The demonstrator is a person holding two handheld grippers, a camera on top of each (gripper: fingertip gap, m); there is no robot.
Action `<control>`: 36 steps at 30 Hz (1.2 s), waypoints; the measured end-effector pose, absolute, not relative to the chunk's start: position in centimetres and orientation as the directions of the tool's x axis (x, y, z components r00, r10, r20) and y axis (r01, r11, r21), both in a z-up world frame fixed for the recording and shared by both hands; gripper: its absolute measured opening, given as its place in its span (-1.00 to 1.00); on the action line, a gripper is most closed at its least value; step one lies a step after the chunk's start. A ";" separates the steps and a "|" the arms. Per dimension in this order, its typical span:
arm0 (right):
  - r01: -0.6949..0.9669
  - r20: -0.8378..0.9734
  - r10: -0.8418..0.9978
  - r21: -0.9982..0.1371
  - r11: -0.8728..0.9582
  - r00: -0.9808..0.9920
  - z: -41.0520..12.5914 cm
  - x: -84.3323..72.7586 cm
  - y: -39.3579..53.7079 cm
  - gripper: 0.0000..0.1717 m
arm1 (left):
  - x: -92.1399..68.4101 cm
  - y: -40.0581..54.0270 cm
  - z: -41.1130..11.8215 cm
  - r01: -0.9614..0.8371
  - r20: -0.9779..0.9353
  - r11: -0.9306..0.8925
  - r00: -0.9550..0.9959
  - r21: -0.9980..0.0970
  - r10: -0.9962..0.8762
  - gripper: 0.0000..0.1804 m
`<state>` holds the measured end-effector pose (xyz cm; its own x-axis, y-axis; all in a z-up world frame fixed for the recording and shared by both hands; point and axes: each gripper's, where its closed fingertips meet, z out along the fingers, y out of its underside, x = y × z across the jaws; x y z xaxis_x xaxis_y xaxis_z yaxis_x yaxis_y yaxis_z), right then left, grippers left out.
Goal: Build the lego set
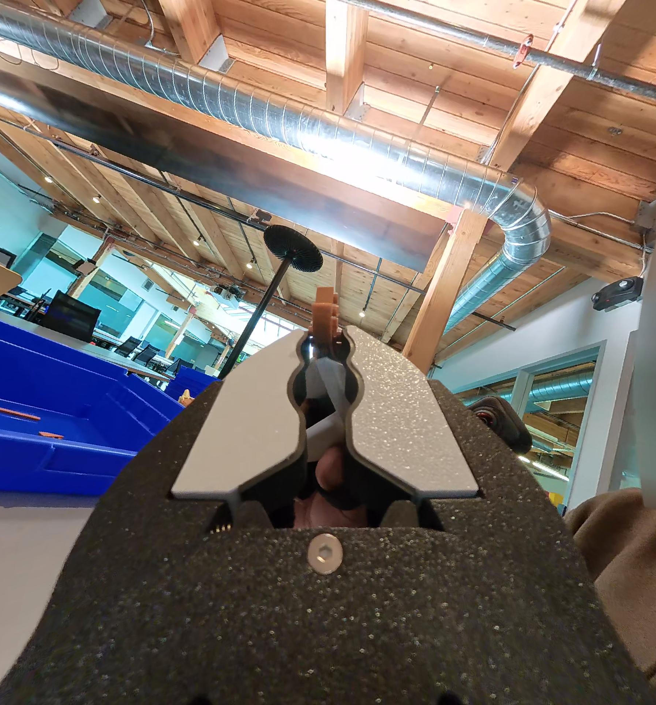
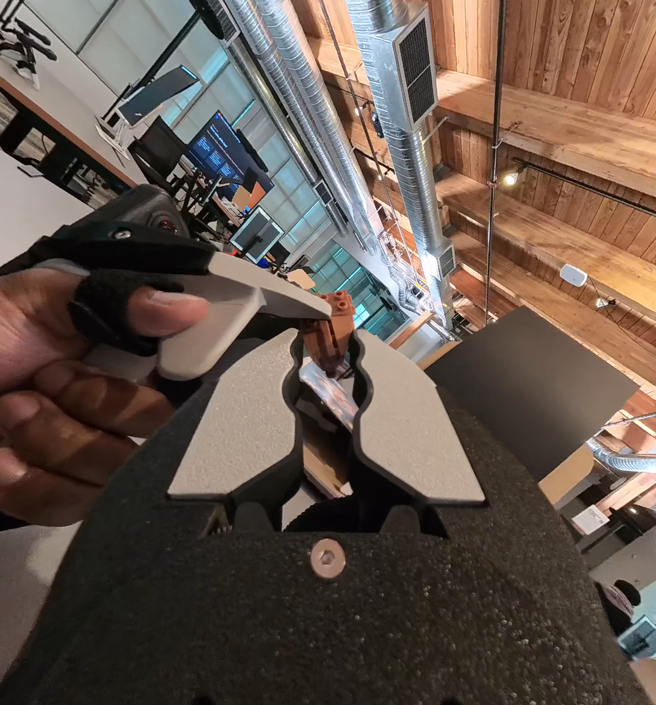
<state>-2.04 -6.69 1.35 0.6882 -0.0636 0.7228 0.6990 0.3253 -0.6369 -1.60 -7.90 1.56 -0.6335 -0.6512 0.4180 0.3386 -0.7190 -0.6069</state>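
Both grippers are raised and point up at the ceiling. My left gripper (image 1: 325,333) is shut on a small brown brick piece (image 1: 323,309) that sticks up past its fingertips. My right gripper (image 2: 324,339) is shut on a brown studded brick assembly (image 2: 340,328) at its fingertips. In the right wrist view the left gripper comes in from the left, held by a hand (image 2: 32,343). Its grey fingertip (image 2: 311,305) lies on the same brown assembly. Both grippers meet at this one assembly.
Blue bins (image 1: 51,400) holding a few brown pieces stand at the left on a white table (image 1: 13,553). A black pole with a round disc (image 1: 292,248) rises behind. A black panel (image 2: 528,389) hangs at the right. A tan sleeve (image 1: 624,553) is at the right edge. My left and right fingertips are right by each other.
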 end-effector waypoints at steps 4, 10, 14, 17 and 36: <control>0.759 0.764 -0.131 -0.575 0.304 0.631 1.1 -1.9 -6.5 -0.73 | -1.4 -7.6 1.2 0.326 0.444 -0.735 -0.629 -0.595 -0.638 -0.84; 0.795 0.787 -0.178 -0.532 0.290 0.591 1.1 -1.9 -6.5 -0.73 | -1.5 -7.5 1.2 0.320 0.453 -0.753 -0.643 -0.575 -0.618 -0.84; 0.785 0.780 -0.168 -0.543 0.298 0.603 1.2 -2.0 -6.6 -0.74 | -1.5 -7.6 1.3 0.324 0.443 -0.750 -0.647 -0.577 -0.621 -0.84; 0.777 0.773 -0.159 -0.557 0.292 0.614 1.1 -1.9 -6.6 -0.74 | -1.5 -7.6 1.3 0.328 0.445 -0.750 -0.644 -0.575 -0.623 -0.84; 0.844 0.829 -0.185 -0.489 0.220 0.528 0.5 -1.4 -6.2 -0.75 | -0.9 -7.2 0.7 0.326 0.483 -0.749 -0.604 -0.577 -0.635 -0.84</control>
